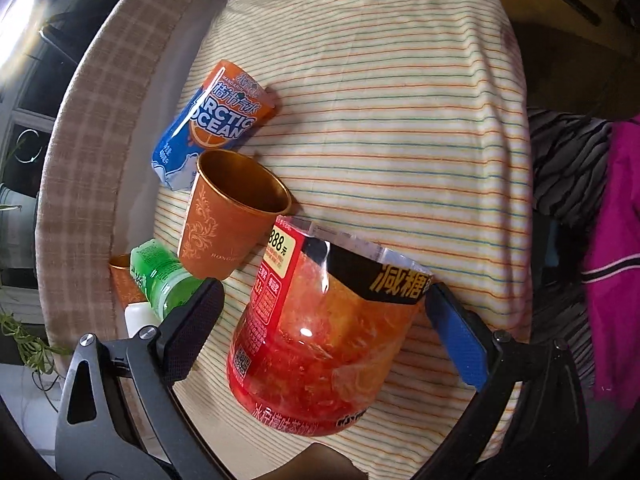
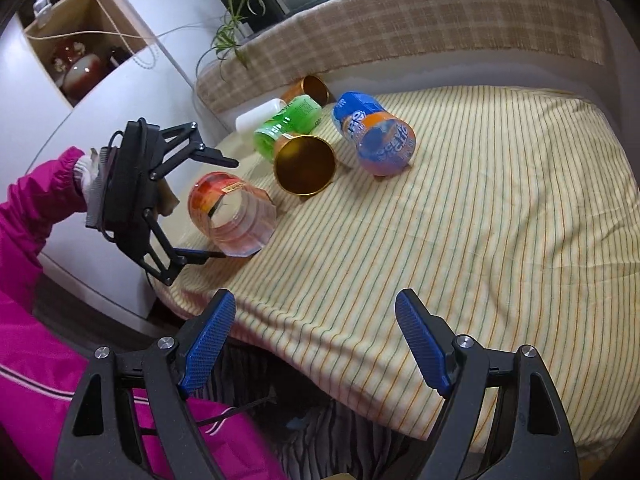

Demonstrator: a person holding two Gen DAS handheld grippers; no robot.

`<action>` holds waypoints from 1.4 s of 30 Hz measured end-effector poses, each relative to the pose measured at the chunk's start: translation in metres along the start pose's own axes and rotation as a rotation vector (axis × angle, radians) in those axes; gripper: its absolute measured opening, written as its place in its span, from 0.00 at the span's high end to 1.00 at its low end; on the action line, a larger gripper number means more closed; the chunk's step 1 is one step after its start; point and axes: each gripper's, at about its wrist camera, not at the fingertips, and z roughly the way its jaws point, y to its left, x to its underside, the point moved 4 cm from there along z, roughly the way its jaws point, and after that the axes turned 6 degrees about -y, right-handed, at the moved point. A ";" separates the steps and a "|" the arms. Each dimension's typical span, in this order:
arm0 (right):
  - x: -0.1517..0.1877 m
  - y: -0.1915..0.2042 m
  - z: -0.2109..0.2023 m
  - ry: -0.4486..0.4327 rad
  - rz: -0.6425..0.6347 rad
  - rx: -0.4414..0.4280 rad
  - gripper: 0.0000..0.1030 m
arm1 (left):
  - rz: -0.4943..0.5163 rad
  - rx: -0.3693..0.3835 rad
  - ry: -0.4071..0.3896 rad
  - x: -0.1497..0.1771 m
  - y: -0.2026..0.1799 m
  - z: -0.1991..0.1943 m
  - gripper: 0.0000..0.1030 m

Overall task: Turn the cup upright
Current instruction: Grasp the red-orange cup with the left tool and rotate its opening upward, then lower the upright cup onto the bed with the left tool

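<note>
Straddling a clear plastic cup [image 1: 320, 336] with a red-orange printed wrap, the left tongs [image 1: 324, 300] stand spread wide, one black finger at its nine o'clock side and one blue-padded finger at three o'clock; whether either pad touches the wrap cannot be told. From the right wrist view, the same cup [image 2: 234, 216] lies on its side near the surface's left edge, its long axis roughly level and its open mouth facing about five o'clock, between the left tongs [image 2: 222, 208]. The right tongs [image 2: 316, 340] hang spread and hold nothing, over the near edge of the striped cloth [image 2: 460, 220], which is thin cotton-like fabric, cream with fine orange and green lines. At twelve o'clock from the cup, an orange paper cup [image 1: 232, 224] with pale scrollwork and a gold-toned lining rests tipped over. Beyond it lies a blue-and-orange "Arctic Ocean" wrapped container [image 1: 216, 120]. At ten o'clock sit a green translucent bottle [image 1: 164, 280] with a white cap and a second orange cup [image 1: 124, 280], both on their sides. A beige checked runner [image 2: 460, 24] borders the far edge.
</note>
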 end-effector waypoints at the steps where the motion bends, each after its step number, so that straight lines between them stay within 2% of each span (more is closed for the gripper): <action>1: 0.000 -0.001 0.002 0.002 0.006 0.000 0.20 | -0.004 0.006 0.000 0.000 0.001 0.001 0.08; 4: -0.001 -0.001 0.003 -0.001 0.013 0.000 0.20 | -0.022 0.010 -0.002 0.000 0.002 -0.001 0.11; 9: -0.002 -0.003 0.000 -0.009 0.021 0.015 0.20 | -0.078 0.012 -0.017 0.001 0.010 -0.006 0.12; 21: -0.004 0.001 0.002 -0.020 0.028 0.017 0.20 | -0.272 -0.037 -0.115 0.009 0.023 -0.029 0.13; 22: -0.005 0.002 0.002 -0.020 0.022 0.017 0.20 | -0.306 -0.034 -0.135 0.010 0.024 -0.032 0.16; 28: -0.007 0.013 0.008 -0.013 -0.009 0.007 0.20 | -0.538 -0.035 -0.253 0.024 0.034 -0.042 0.16; 36: -0.008 0.021 0.009 -0.012 -0.034 0.008 0.20 | -0.880 -0.039 -0.411 0.059 0.047 -0.047 0.17; 42: -0.009 0.025 0.013 -0.009 -0.042 0.004 0.20 | -1.096 -0.065 -0.477 0.087 0.051 -0.041 0.17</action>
